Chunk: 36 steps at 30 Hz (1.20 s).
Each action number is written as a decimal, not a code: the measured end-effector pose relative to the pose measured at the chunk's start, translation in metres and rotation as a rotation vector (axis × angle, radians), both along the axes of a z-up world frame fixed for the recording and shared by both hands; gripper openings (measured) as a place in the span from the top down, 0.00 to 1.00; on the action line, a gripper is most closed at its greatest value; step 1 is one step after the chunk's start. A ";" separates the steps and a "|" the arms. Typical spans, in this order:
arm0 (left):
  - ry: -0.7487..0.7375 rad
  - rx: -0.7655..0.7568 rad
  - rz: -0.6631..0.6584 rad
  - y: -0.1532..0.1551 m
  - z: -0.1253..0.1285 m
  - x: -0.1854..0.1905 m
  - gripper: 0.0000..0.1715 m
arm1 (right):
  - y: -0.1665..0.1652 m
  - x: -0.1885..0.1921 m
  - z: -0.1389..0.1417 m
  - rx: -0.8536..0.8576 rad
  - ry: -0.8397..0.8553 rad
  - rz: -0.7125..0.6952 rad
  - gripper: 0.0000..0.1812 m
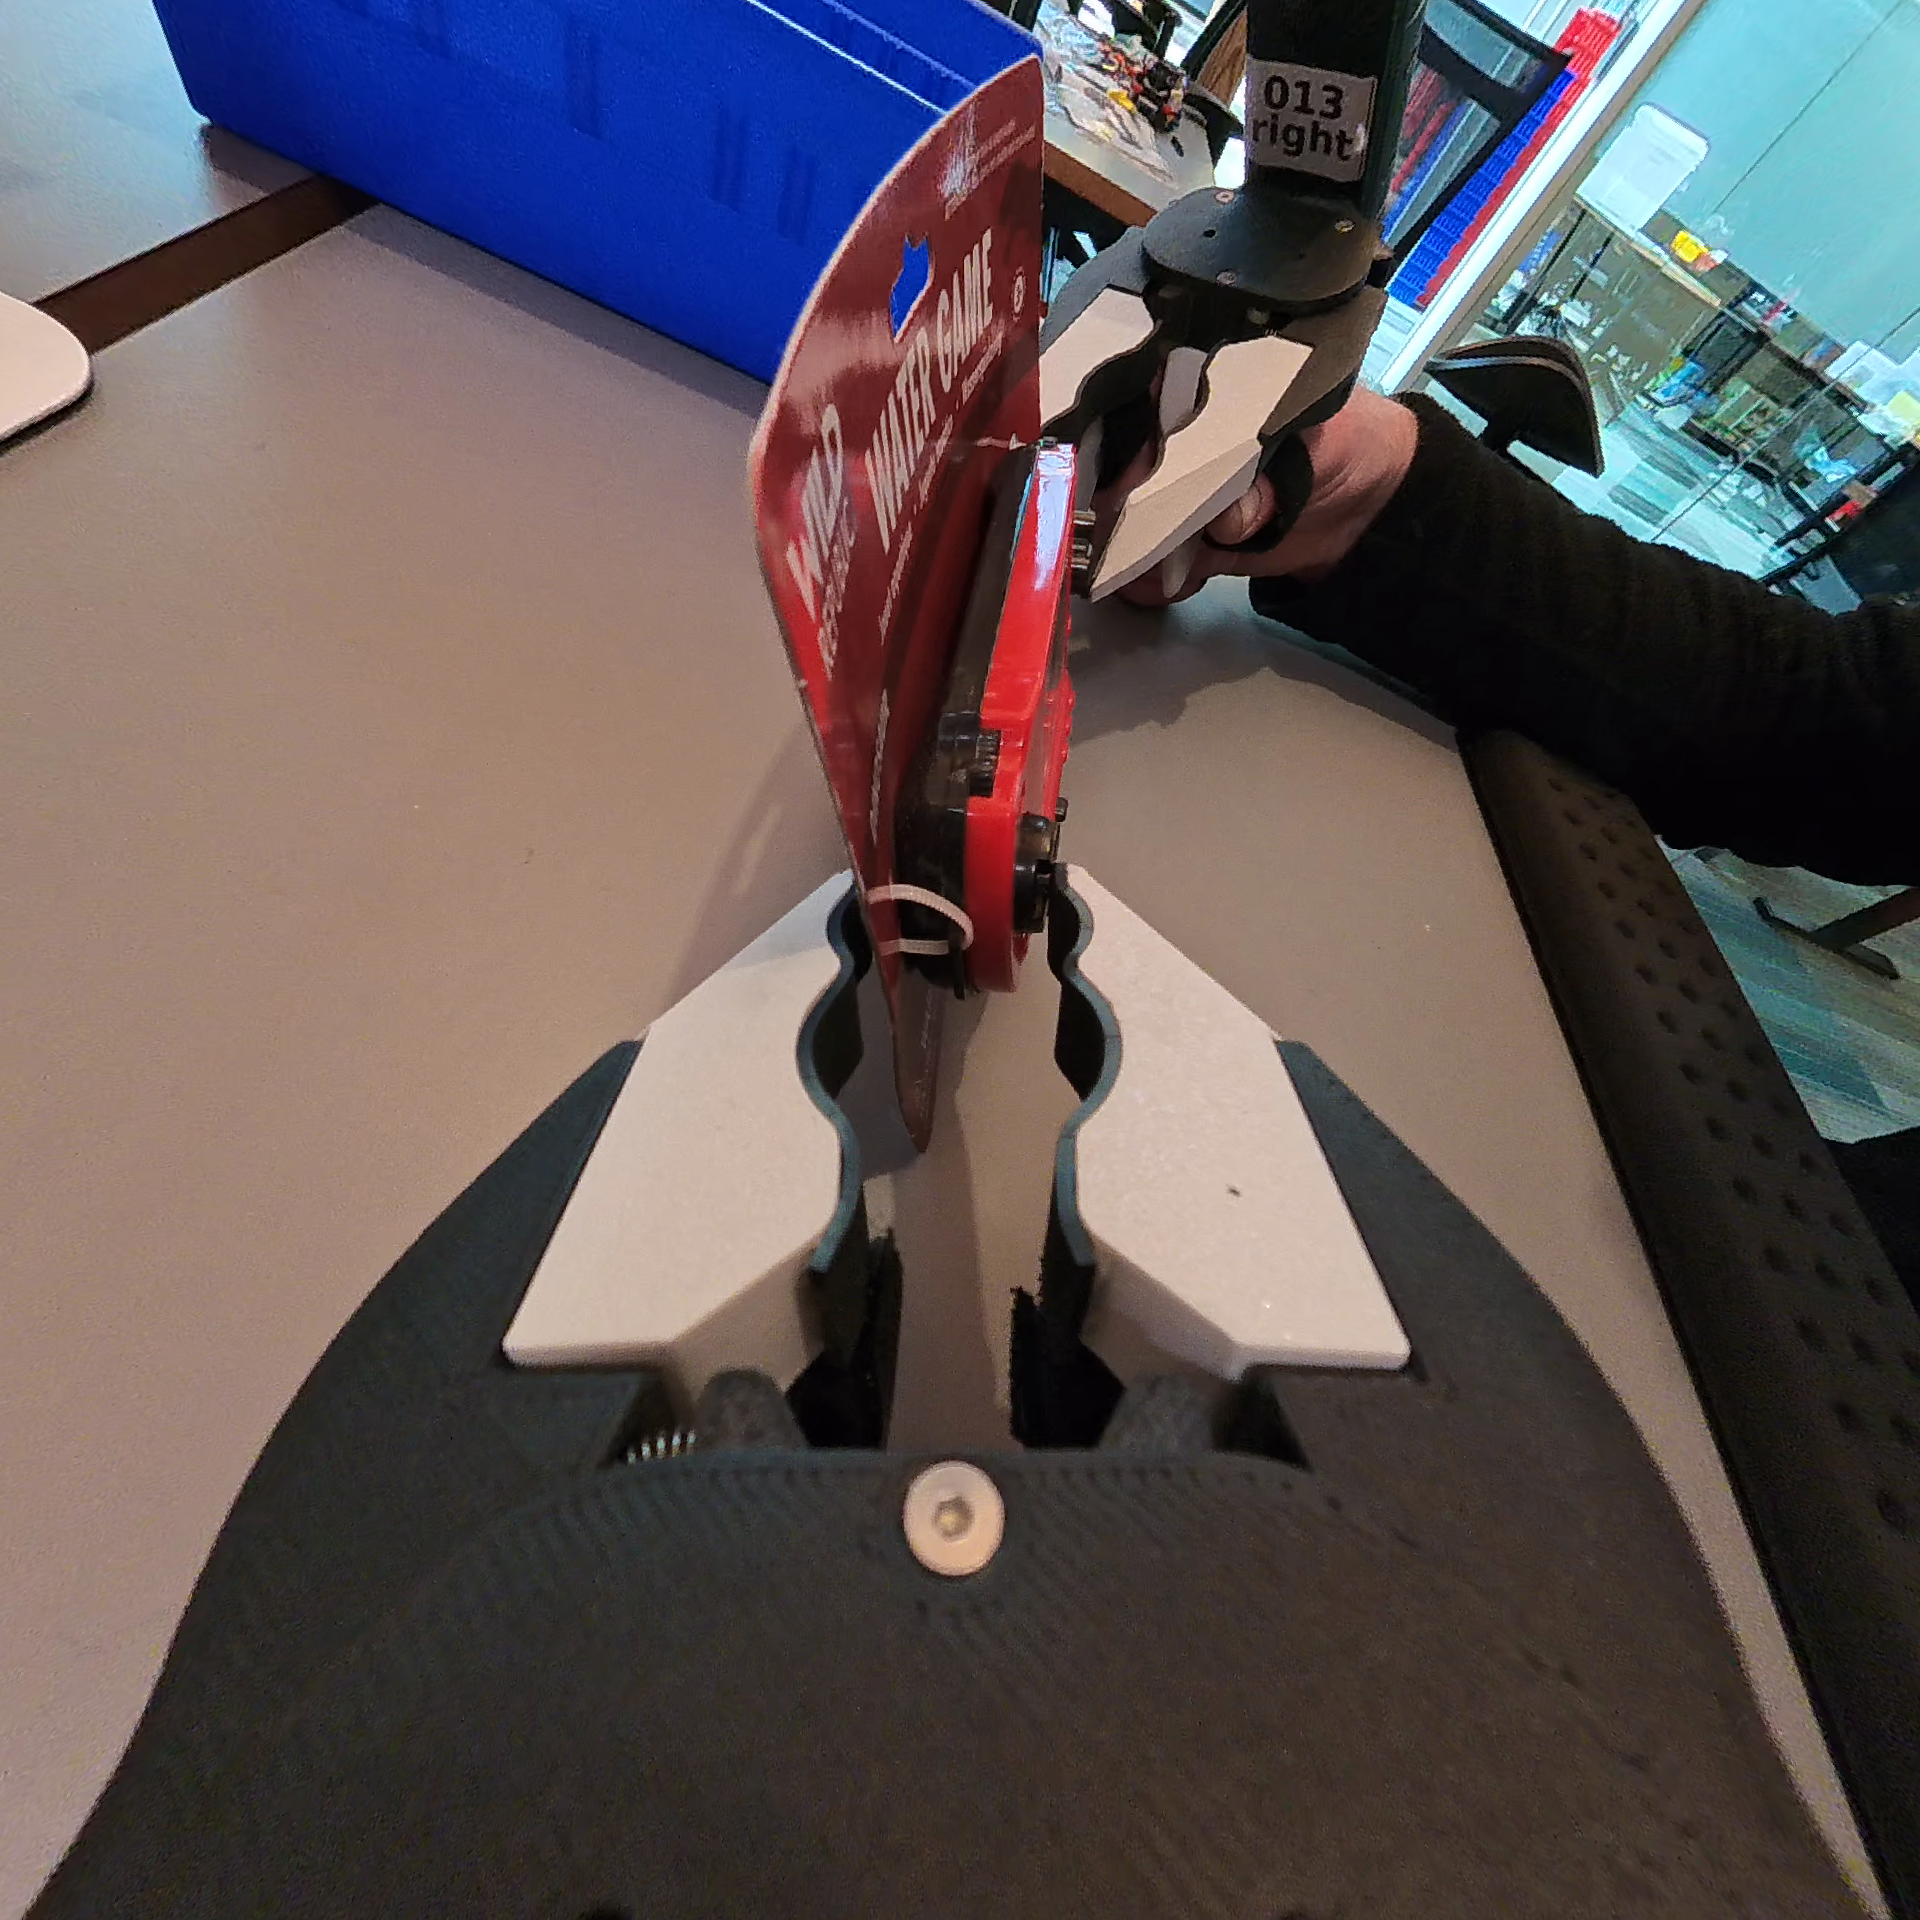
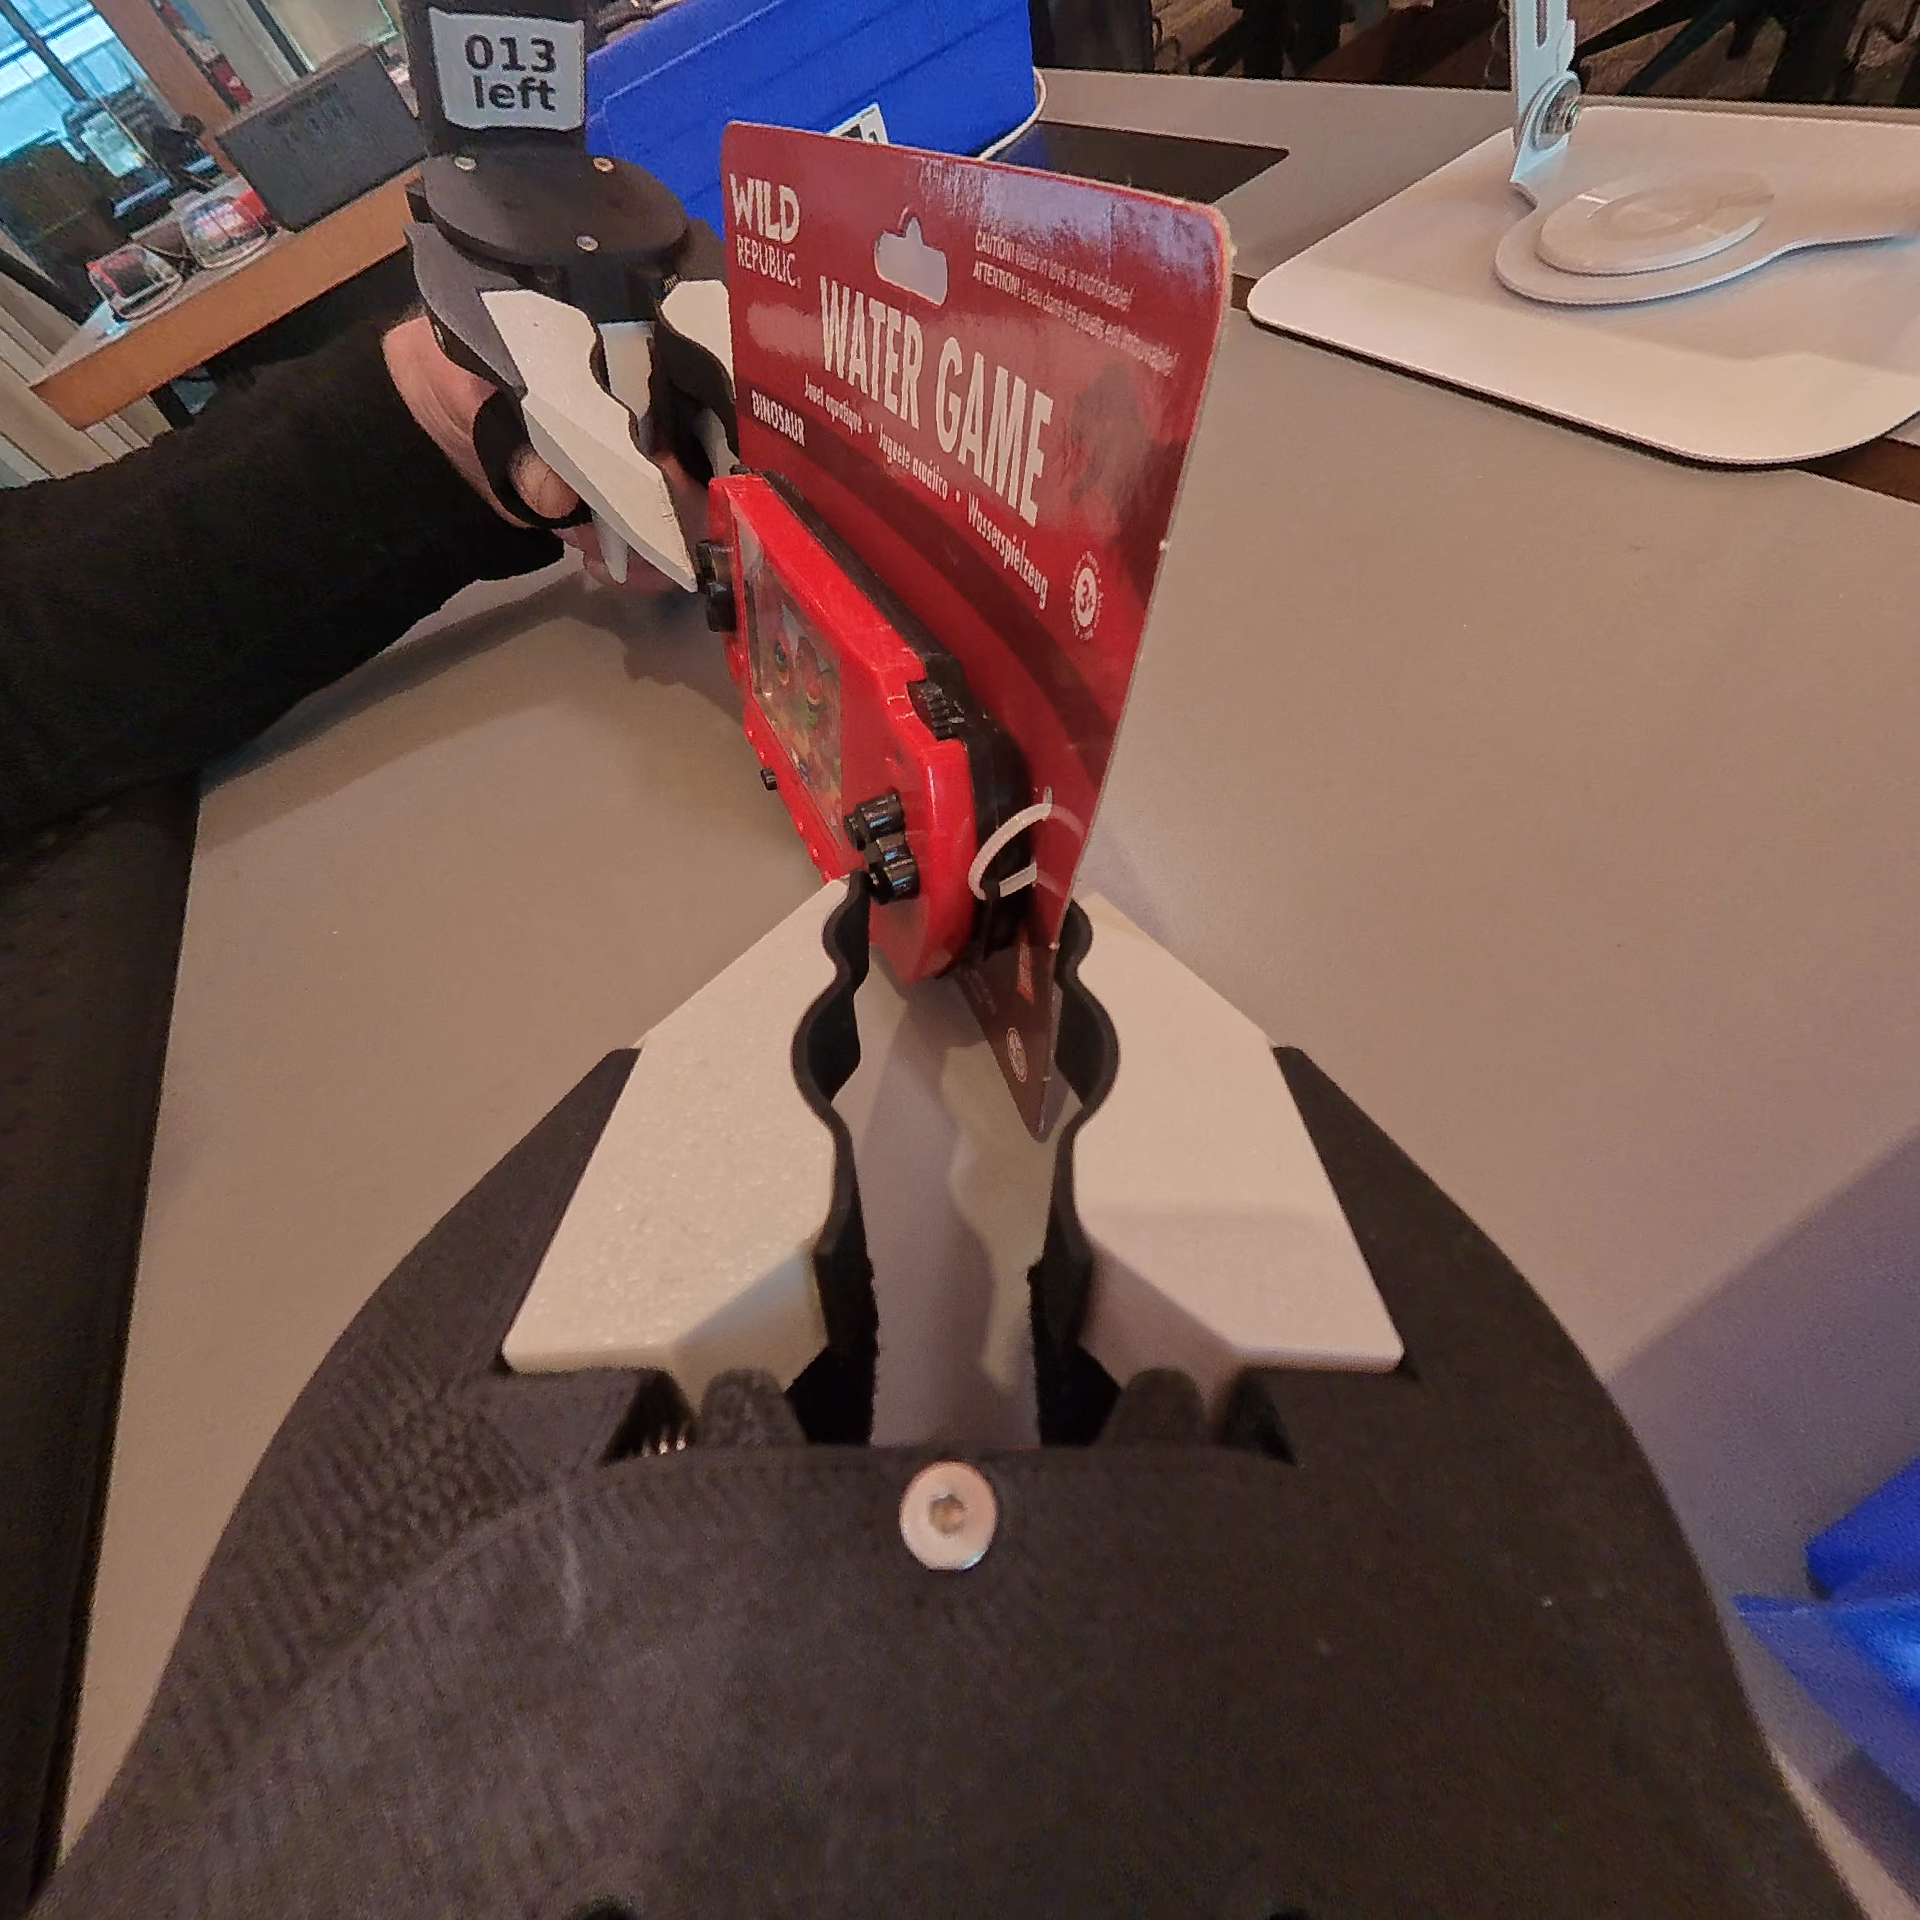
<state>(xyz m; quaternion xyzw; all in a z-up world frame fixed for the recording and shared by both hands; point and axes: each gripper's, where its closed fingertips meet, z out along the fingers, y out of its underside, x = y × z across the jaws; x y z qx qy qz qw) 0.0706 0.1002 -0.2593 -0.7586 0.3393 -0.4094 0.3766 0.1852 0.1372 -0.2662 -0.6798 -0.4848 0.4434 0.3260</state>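
Both pairs of fingers are closed partway on one toy, one pair at each end. On the left gripper [image 1: 961, 914], the white fingers [image 1: 717, 1132] pinch the near end of a red handheld game [image 1: 1023, 665] together with the dark red backing card [image 1: 904, 416] it is tied to; a white cable tie [image 1: 920, 930] loops round the card right at the fingertips. The jaws stand narrowly apart, only as wide as the toy and card between them. Farther off in this view, the right gripper [image 1: 1086, 582] meets the far end of the game, held by a hand [image 1: 1320, 488] in a black sleeve [image 1: 1621, 665].

From the right wrist view, the right gripper [image 2: 961, 914] clamps the lower corner of the game [image 2: 831, 665] and card [image 2: 966, 436] the same way, its jaws just as narrow. The left gripper [image 2: 707, 561] touches the opposite end, by the black buttons.

Game and card stand on edge, lifted just above the grey table [image 1: 416, 623], held between the two grippers. A blue bin [image 1: 582, 156] sits behind them on the table, and a white stand base [image 2: 1621, 270] lies well off to the side.
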 end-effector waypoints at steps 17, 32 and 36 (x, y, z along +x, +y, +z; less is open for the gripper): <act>-0.005 -0.014 0.018 0.002 0.000 0.002 0.84 | 0.002 0.002 0.000 -0.011 0.000 -0.007 0.82; -0.017 -0.035 0.027 0.003 0.000 0.002 0.81 | 0.001 0.002 0.000 -0.012 0.000 -0.004 0.82; -0.020 -0.036 0.028 0.004 0.000 0.002 0.82 | 0.001 0.002 0.000 -0.014 0.000 -0.004 0.82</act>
